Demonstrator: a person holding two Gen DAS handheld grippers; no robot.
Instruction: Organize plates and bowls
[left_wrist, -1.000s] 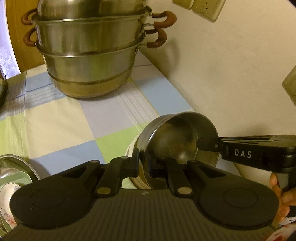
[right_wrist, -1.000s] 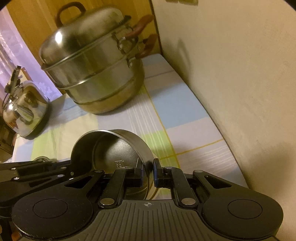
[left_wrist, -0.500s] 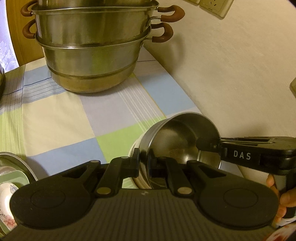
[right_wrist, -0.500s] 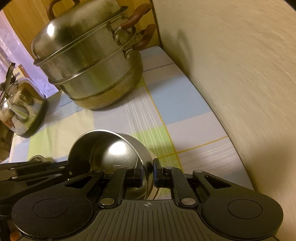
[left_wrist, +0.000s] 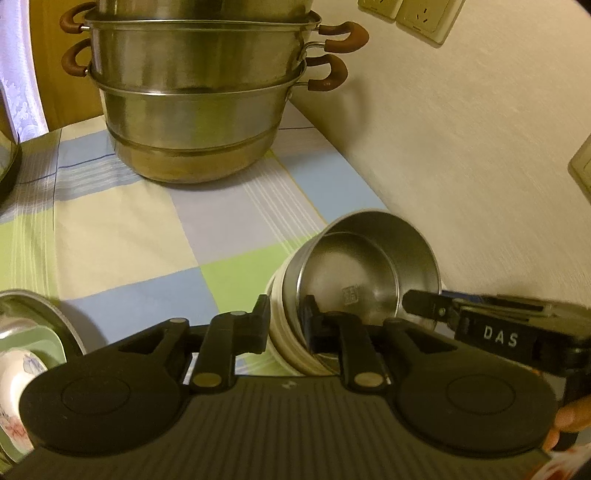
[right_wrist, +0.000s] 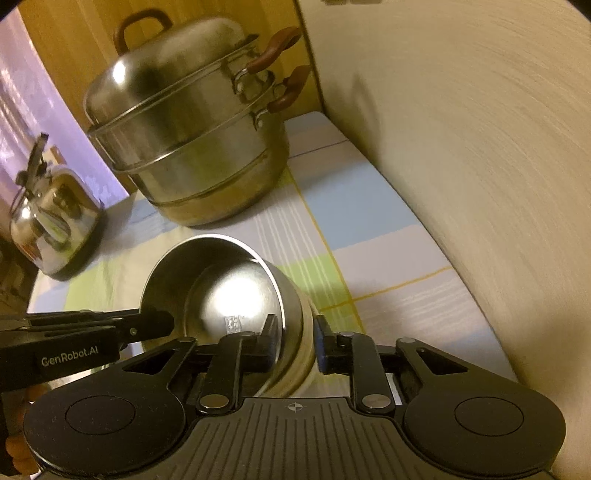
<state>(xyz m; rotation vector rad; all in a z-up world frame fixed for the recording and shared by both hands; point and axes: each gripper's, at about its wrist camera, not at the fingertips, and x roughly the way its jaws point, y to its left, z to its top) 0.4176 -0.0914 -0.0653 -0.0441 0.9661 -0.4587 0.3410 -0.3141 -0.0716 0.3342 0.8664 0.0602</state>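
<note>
Since a second ago both grippers have widened: each then pinched only the steel bowl's thin rim, and each now straddles a thicker stack, the steel bowl (left_wrist: 369, 266) nested in a cream ribbed bowl (left_wrist: 286, 332) whose side has come into view. The stack is tipped on its side over the near right part of the checked tablecloth (left_wrist: 122, 236), close to the wall (left_wrist: 461, 147); its axis lies nearly level. In the left wrist view the mouth opens up and to the right, toward the wall; in the right wrist view it opens up and to the left. Left gripper (left_wrist: 286, 325): clenched across the stack's wall, one finger on the cream outside, the other inside the steel bowl. Right gripper (right_wrist: 295, 345): same grip on the opposite side, one finger inside the steel bowl (right_wrist: 229, 288), the other against the cream bowl (right_wrist: 308, 354). Whether the stack touches the cloth cannot be told. A two-tier steamer pot (left_wrist: 192, 110) stands at the back, well apart; a kettle (right_wrist: 51, 221) stands to its left. A dish rack with plates (left_wrist: 22, 332) sits at the left edge.
</note>
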